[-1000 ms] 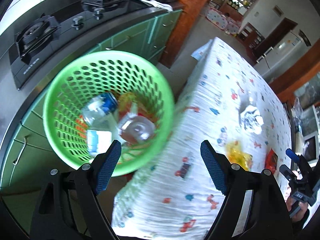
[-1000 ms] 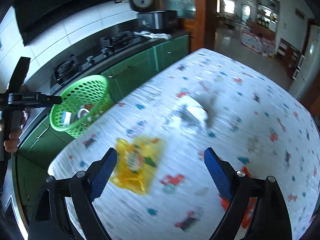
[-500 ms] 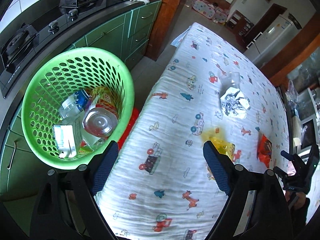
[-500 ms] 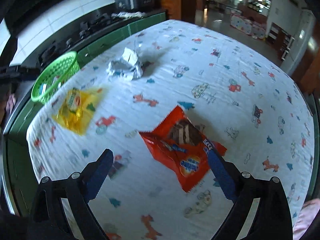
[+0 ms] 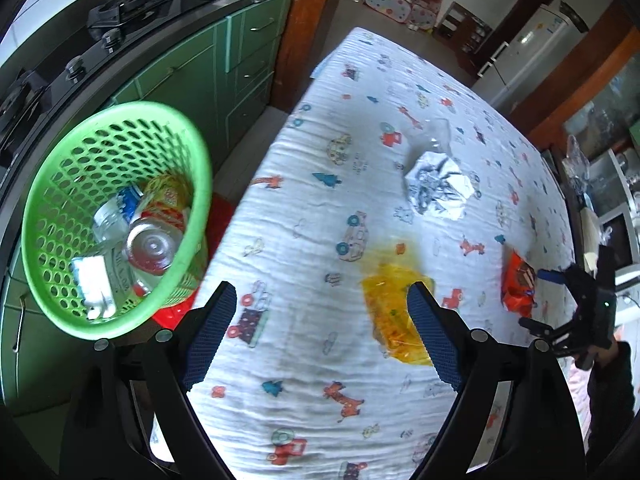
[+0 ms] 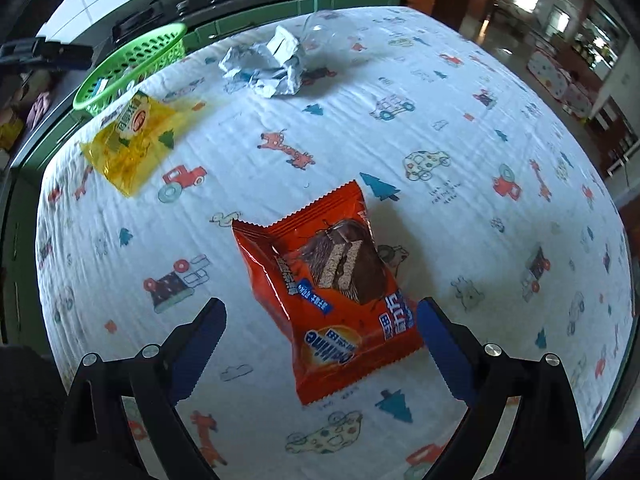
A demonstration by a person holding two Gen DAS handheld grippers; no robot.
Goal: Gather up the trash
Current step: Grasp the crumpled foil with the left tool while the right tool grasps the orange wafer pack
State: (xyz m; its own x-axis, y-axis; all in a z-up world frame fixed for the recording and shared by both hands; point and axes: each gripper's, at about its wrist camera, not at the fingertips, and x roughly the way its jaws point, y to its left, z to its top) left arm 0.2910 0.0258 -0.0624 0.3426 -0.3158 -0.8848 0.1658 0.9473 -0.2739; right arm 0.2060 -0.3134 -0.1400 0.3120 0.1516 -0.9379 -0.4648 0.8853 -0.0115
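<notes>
- Since a second ago the right gripper (image 6: 320, 344) has swung off the yellow wrapper (image 6: 132, 140) and dropped over the orange snack packet (image 6: 332, 280); its jaws have just been opening and are standing wide either side of the packet, not gripping it.
- The left gripper (image 5: 320, 340) has slid from over the green basket (image 5: 52, 208) onto the table (image 5: 304, 216), jaws gaping wide with nothing held, the yellow wrapper lying by its right finger.
- Farther back, crumpled paper (image 6: 264, 68) is sitting beside a clear cup (image 6: 324, 36).
- The basket is hanging off the table's edge, already holding bottles and wrappers.
</notes>
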